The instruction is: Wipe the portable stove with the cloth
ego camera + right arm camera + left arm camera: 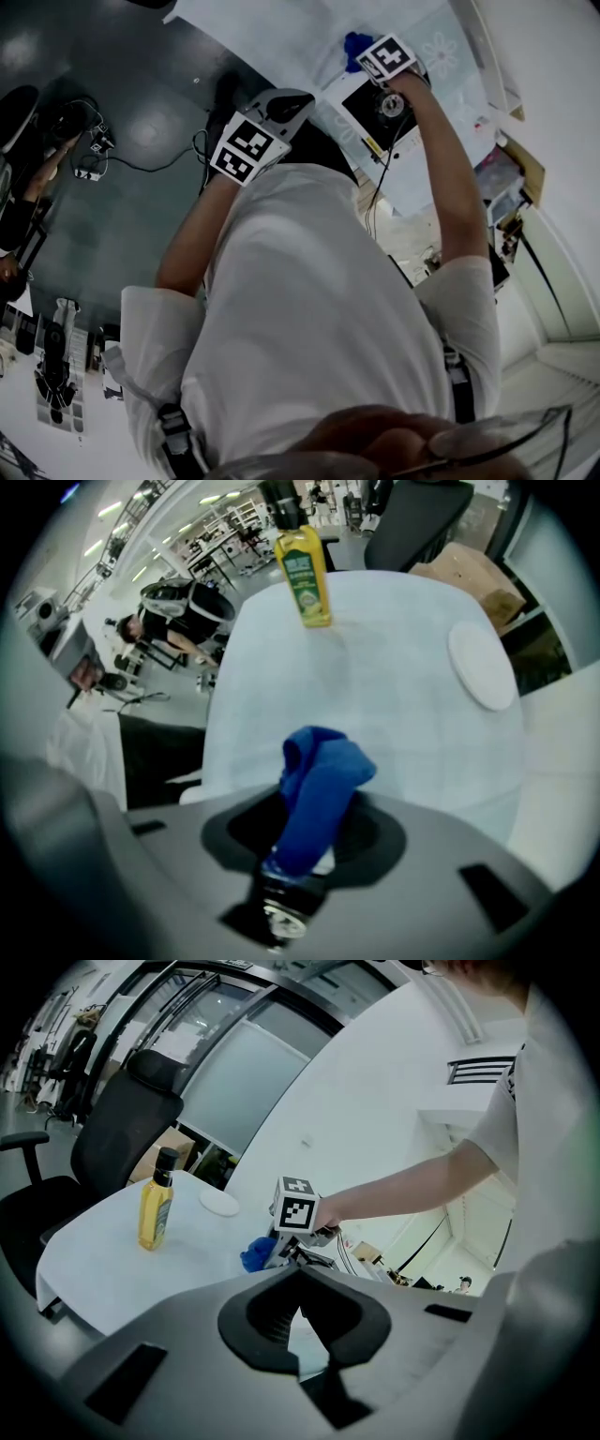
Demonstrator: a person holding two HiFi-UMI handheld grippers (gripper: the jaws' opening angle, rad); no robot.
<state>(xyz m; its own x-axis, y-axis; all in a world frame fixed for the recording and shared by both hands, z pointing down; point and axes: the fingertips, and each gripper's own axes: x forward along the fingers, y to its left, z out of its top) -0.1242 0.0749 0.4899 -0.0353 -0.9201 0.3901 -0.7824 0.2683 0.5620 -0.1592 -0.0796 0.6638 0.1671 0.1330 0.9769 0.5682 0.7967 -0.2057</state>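
Observation:
In the head view the portable stove (364, 105), black with a round burner, sits on the white table (281, 33) beyond my chest. My right gripper (373, 58) is above its far edge, shut on the blue cloth (355, 44). In the right gripper view the cloth (321, 785) stands bunched up out of the jaws of the right gripper (292, 885), over bare tabletop. My left gripper (279, 108) hovers left of the stove. Its jaws in the left gripper view (314, 1368) meet with nothing between them. That view also shows the right gripper's marker cube (297, 1206) and the cloth (254, 1255).
A yellow bottle (303, 566) and a white disc (481, 665) stand on the far part of the table (394, 714). A black office chair (117, 1133) is behind the table. Cables and gear lie on the dark floor (141, 131) to the left.

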